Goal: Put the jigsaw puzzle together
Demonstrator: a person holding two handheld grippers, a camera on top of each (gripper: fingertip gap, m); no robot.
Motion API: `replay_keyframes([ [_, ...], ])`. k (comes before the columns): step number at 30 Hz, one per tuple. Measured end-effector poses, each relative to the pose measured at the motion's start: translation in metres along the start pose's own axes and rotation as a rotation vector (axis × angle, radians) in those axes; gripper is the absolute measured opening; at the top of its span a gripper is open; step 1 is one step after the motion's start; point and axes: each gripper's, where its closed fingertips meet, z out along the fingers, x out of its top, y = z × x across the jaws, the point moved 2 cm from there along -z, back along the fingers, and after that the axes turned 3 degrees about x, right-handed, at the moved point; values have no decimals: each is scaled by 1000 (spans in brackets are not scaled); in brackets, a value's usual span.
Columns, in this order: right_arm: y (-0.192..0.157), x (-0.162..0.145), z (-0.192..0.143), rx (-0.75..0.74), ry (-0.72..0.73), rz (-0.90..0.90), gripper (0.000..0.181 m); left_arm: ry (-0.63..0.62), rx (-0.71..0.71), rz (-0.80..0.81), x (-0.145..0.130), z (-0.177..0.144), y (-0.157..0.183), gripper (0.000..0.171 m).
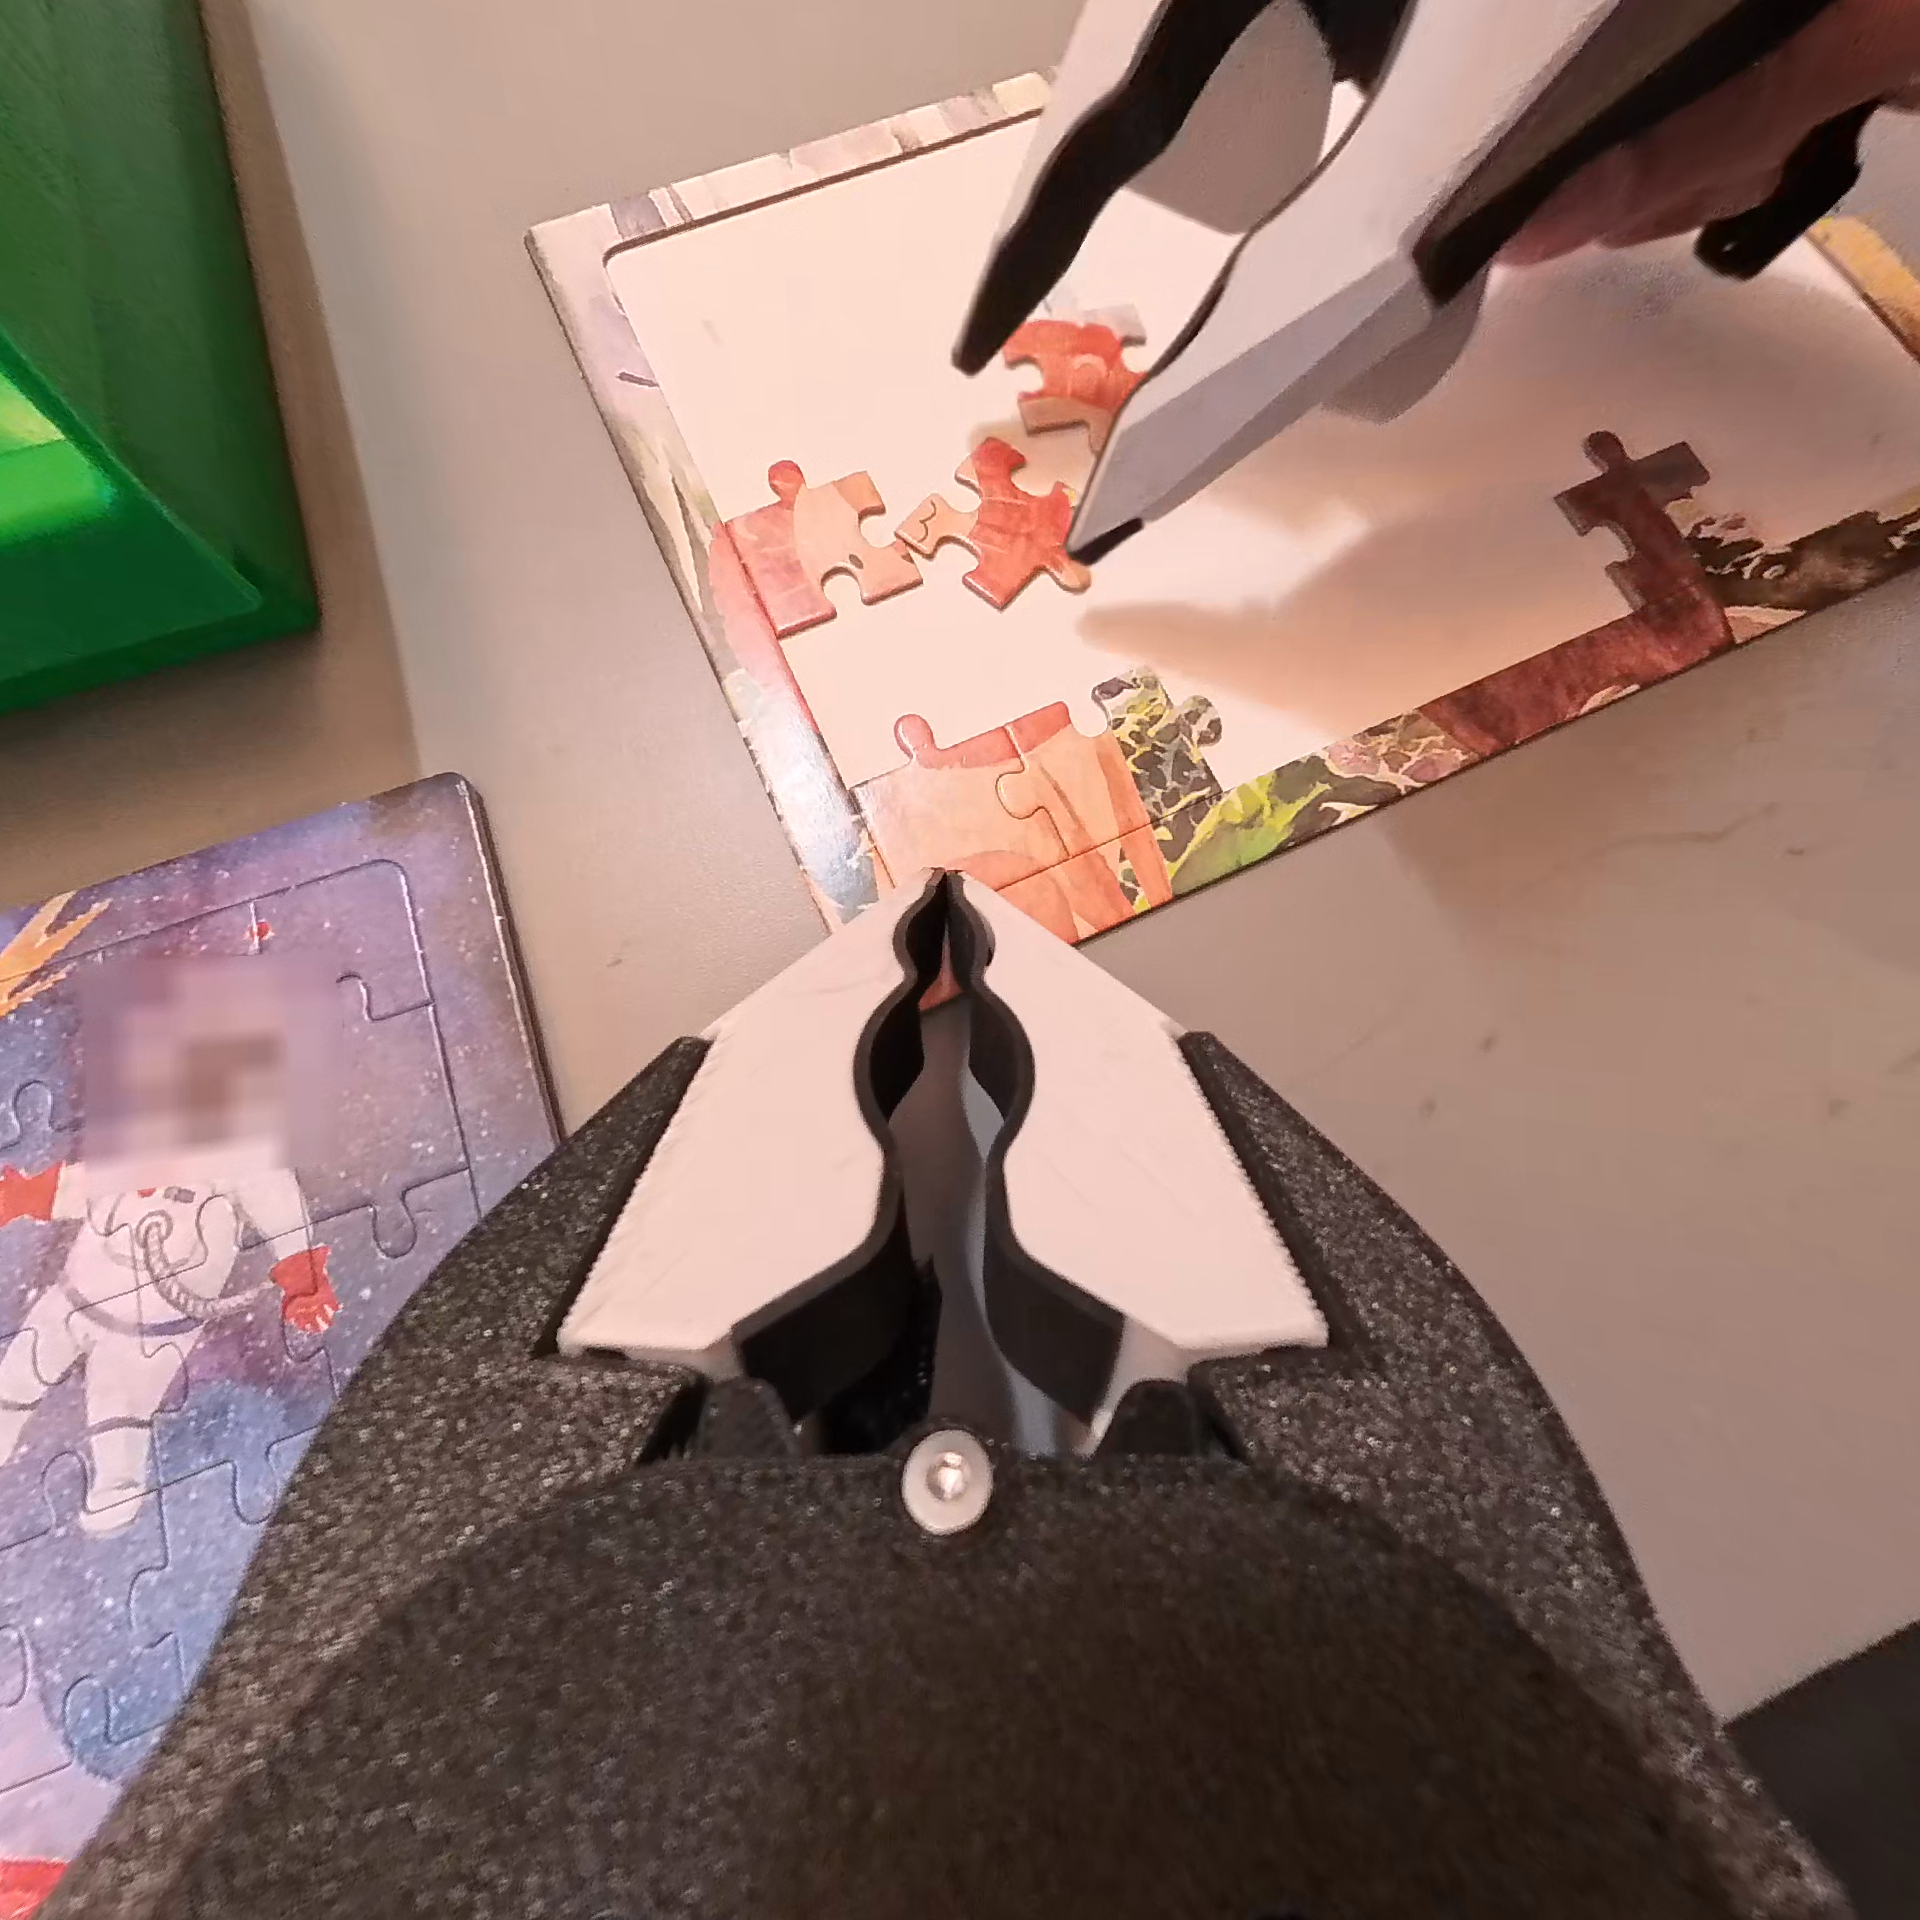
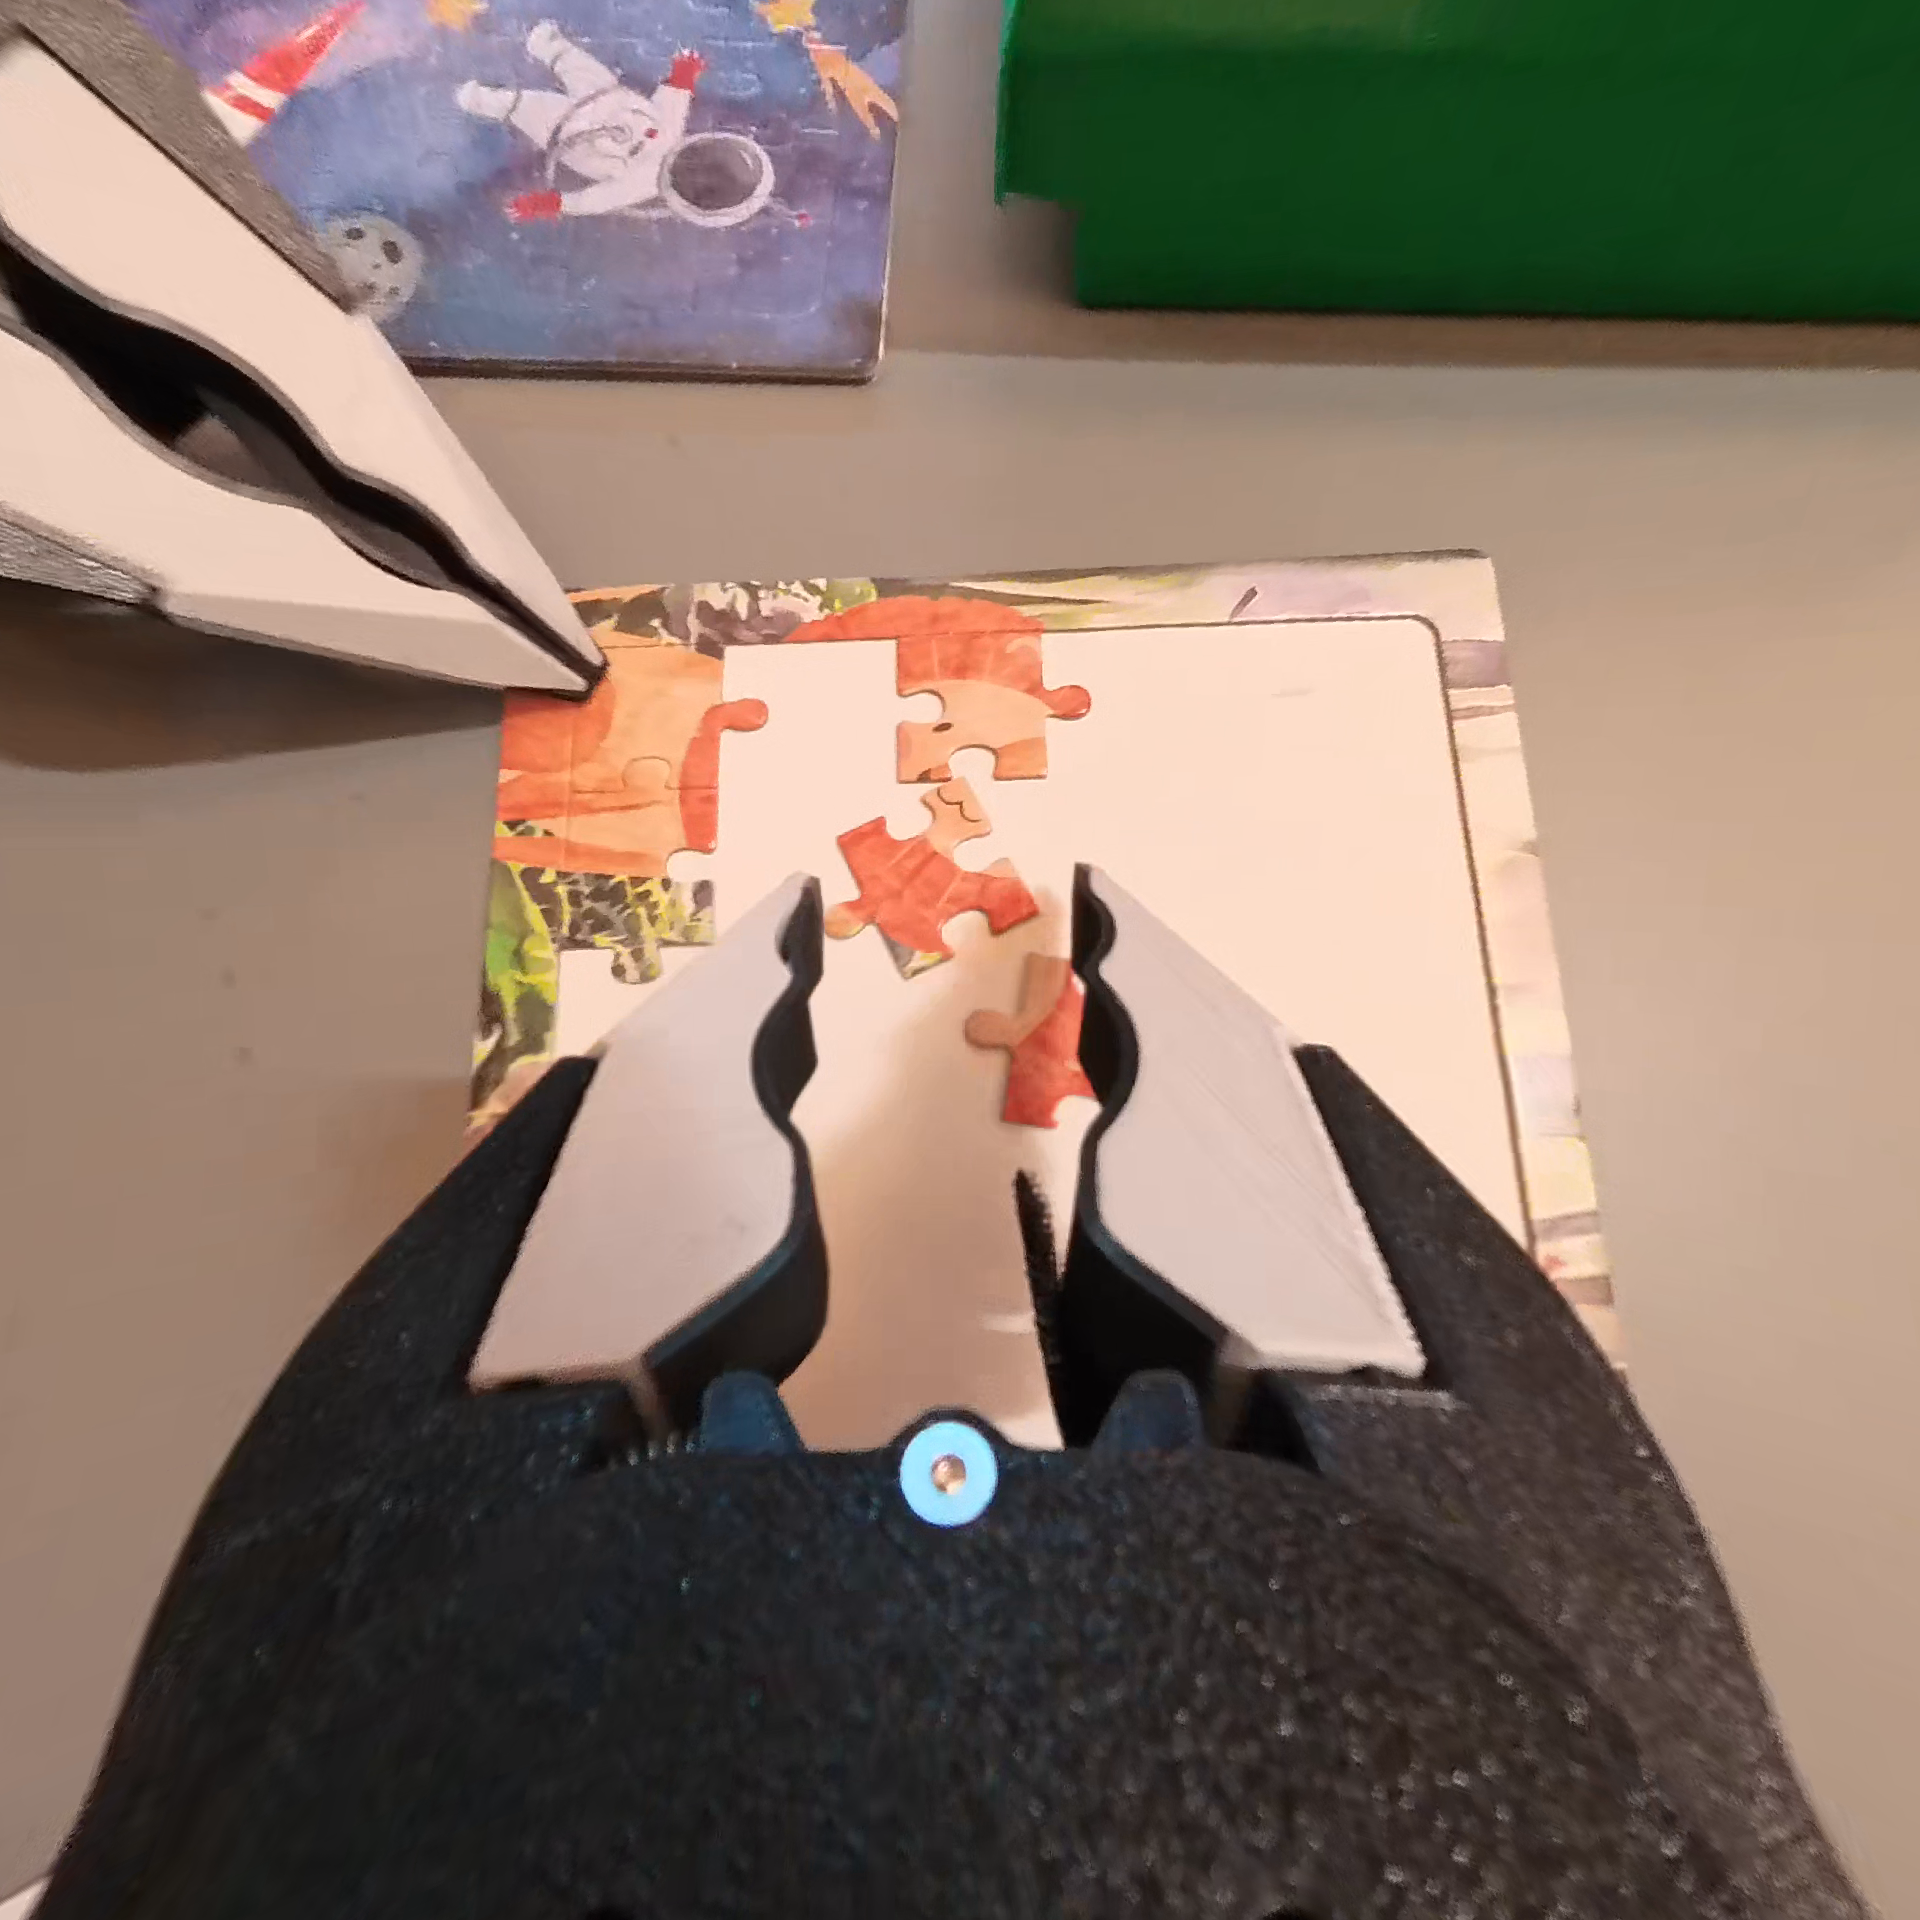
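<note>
On the tray (image 2: 1475, 935) the loose orange piece (image 2: 925, 894) lies just ahead of the right gripper (image 2: 945, 894), jaws apart, while the left gripper (image 1: 948, 883), jaws together, rests at the tray's corner.

puzzle tray (image 2: 1475, 831): matt cardboard | right hand-held gripper (image 2: 945, 904): grainy black plastic

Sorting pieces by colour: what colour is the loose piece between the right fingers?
Orange-red loose piece; right wrist view.
</note>
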Motion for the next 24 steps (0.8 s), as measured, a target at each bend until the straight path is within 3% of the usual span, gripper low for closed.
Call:
replay_keyframes([
  [5, -3, -5, 9, 8, -12, -20, 35, 0, -1, -1, 0, 0, 0, 0],
  [18, -7, -6, 7, -46, -20, -16, 30, 0, -3, -3, 0, 0, 0, 0],
  [20, -7, -5, 4, -64, -16, -43, 0, 0, -1, -1, 0, 0, 0, 0],
  [24, -9, -1, -4, -60, -6, -35, 7, 0, -1, 0, 0, 0, 0, 0],
])
